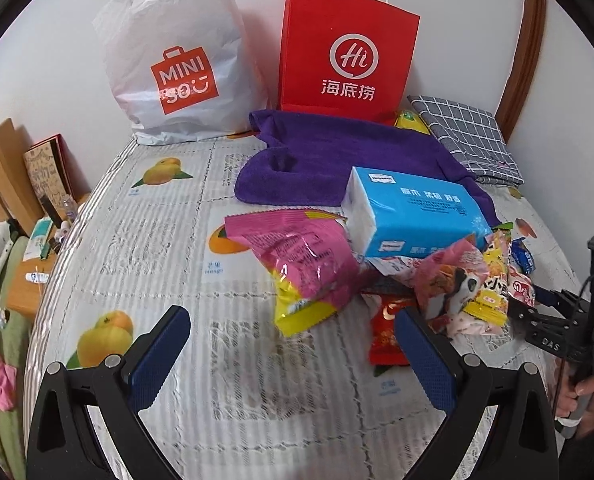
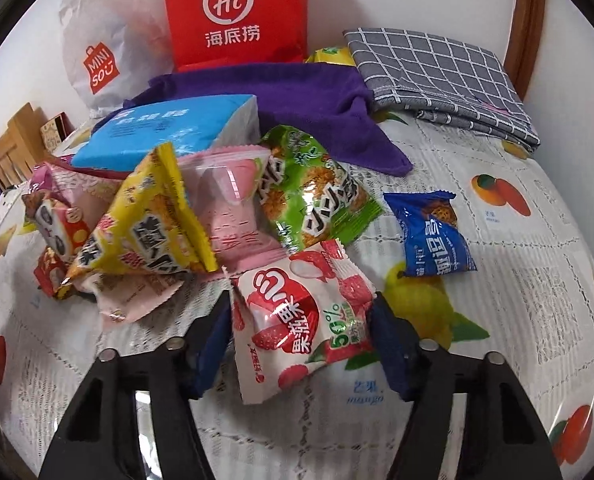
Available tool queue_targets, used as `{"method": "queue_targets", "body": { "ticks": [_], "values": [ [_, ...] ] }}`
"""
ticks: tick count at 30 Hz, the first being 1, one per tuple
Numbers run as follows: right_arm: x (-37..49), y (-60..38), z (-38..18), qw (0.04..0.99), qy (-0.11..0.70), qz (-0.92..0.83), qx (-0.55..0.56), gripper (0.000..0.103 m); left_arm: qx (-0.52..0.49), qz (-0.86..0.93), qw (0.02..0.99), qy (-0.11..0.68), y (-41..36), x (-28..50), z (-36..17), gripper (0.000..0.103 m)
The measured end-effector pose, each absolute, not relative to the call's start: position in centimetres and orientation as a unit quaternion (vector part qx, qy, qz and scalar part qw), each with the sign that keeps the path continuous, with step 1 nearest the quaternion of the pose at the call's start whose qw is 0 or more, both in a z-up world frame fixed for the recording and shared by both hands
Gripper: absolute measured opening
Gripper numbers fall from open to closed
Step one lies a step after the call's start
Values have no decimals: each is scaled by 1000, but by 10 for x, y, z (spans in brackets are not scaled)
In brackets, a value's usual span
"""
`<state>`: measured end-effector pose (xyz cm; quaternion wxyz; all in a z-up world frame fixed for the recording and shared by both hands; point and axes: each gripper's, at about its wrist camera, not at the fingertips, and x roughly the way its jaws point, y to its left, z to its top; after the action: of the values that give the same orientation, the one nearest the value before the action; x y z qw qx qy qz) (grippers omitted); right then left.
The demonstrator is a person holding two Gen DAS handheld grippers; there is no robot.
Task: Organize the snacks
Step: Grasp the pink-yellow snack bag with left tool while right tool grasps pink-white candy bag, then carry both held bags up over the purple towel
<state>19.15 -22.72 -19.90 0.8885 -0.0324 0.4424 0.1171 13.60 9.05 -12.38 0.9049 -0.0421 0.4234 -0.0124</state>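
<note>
A heap of snack packets lies on the fruit-print tablecloth (image 1: 169,248). My right gripper (image 2: 301,312) is shut on a white and red lychee packet (image 2: 297,320), with the pads pressing on its two side edges. Behind it lie a yellow packet (image 2: 149,224), a pink packet (image 2: 233,208), a green packet (image 2: 313,192) and a blue packet (image 2: 433,232). My left gripper (image 1: 293,320) stands open over the cloth with nothing between its fingers, just in front of a pink and yellow packet (image 1: 297,256). The right gripper (image 1: 537,300) shows at the right edge, held by a hand (image 1: 589,392).
A blue tissue pack (image 1: 409,216) rests on a purple towel (image 1: 337,152). At the back wall stand a red paper bag (image 1: 345,52) and a white plastic bag (image 1: 173,64). A grey checked cloth (image 1: 469,136) lies back right. Wooden furniture (image 1: 1,176) with small items borders the left.
</note>
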Motion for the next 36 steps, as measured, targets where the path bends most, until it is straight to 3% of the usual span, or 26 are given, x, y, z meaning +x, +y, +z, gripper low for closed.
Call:
{"method": "queue_targets", "body": {
  "ticks": [25, 27, 32, 36],
  "values": [
    [157, -237, -173, 901, 429, 50, 30, 60, -75, -70, 886, 453, 95, 200, -142, 102],
    [153, -243, -166, 904, 423, 46, 34, 60, -81, -71, 880, 463, 93, 205, -148, 98],
    [144, -251, -151, 909, 413, 44, 39, 60, -96, -55, 870, 481, 92, 215, -159, 71],
    [139, -258, -142, 912, 405, 46, 49, 60, -98, -53, 869, 482, 95, 211, -158, 64]
  ]
}}
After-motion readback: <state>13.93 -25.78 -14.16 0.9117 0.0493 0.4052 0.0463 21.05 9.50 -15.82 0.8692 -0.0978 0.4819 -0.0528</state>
